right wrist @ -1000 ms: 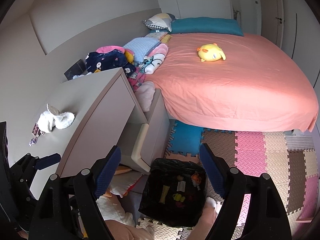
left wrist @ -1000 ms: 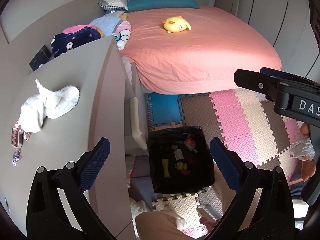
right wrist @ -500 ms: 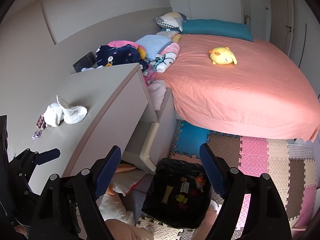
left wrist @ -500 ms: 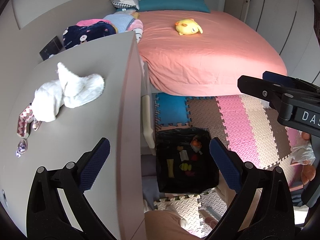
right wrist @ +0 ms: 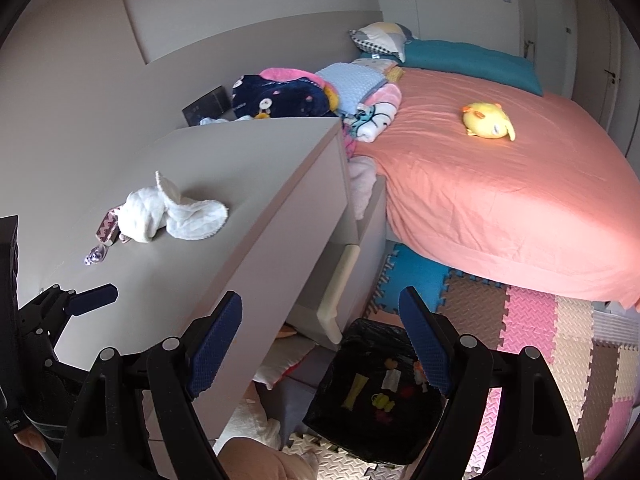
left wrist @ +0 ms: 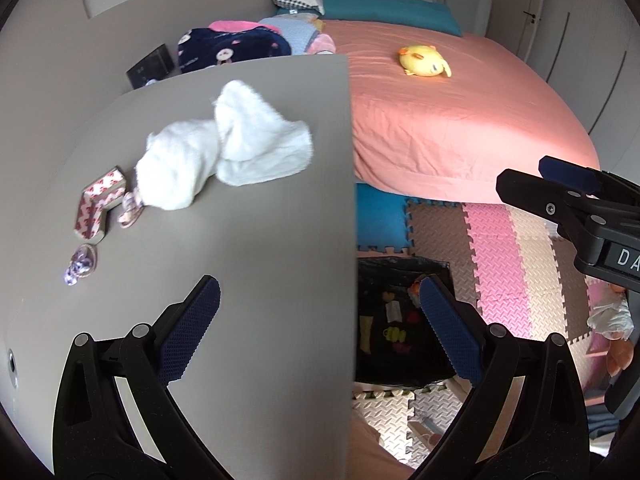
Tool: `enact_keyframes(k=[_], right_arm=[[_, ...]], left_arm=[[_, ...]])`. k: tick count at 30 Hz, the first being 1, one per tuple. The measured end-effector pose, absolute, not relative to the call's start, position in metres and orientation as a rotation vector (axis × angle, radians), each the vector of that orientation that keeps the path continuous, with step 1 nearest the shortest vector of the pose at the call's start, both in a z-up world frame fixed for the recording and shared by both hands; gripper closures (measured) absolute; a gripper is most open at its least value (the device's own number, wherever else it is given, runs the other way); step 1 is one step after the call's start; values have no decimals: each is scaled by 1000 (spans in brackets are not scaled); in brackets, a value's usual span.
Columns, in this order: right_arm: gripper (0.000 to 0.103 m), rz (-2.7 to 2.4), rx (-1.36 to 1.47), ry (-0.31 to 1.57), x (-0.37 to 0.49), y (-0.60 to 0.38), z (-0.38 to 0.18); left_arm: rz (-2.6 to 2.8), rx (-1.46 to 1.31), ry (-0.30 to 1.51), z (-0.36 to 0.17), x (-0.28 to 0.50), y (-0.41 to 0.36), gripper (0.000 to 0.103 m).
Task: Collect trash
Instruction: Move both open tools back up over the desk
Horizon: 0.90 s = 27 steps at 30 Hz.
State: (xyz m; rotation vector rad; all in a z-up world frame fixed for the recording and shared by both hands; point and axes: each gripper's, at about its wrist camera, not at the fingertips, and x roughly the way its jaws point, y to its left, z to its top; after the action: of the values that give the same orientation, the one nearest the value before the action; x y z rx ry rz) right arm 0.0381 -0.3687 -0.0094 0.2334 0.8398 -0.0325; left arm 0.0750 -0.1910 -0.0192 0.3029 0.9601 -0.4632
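Observation:
A grey dresser top [left wrist: 248, 264] holds a crumpled white cloth [left wrist: 224, 148], a red-and-white patterned wrapper [left wrist: 98, 204], a small pink scrap [left wrist: 130, 210] and a clear purple wrapper [left wrist: 82, 266]. My left gripper [left wrist: 318, 332] is open and empty above the dresser's near right edge. My right gripper [right wrist: 320, 344] is open and empty, over the floor beside the dresser [right wrist: 224, 184]. A black-lined trash bin [right wrist: 372, 396] on the floor holds several small scraps; it also shows in the left wrist view [left wrist: 400, 328]. The cloth [right wrist: 172, 210] shows in the right wrist view too.
A bed with a salmon sheet [right wrist: 500, 200] carries a yellow plush toy [right wrist: 488, 120] and folded clothes [right wrist: 280, 96]. Foam puzzle mats [left wrist: 500, 248] cover the floor. An open drawer [right wrist: 340, 276] juts from the dresser above the bin. White crumpled items [left wrist: 612, 316] lie on the floor at right.
Both grippers have risen and shifted left. The left one has gone from beside the dresser to over its top, and the cloth and wrappers appear closer. Both stay open.

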Motion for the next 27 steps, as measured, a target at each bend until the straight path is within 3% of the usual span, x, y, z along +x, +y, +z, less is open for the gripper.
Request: enact_keyframes(k=[27], right_arm=[[20, 159, 122, 879, 111, -262, -11]], left_arm=[[-272, 137, 974, -19, 126, -59, 6]])
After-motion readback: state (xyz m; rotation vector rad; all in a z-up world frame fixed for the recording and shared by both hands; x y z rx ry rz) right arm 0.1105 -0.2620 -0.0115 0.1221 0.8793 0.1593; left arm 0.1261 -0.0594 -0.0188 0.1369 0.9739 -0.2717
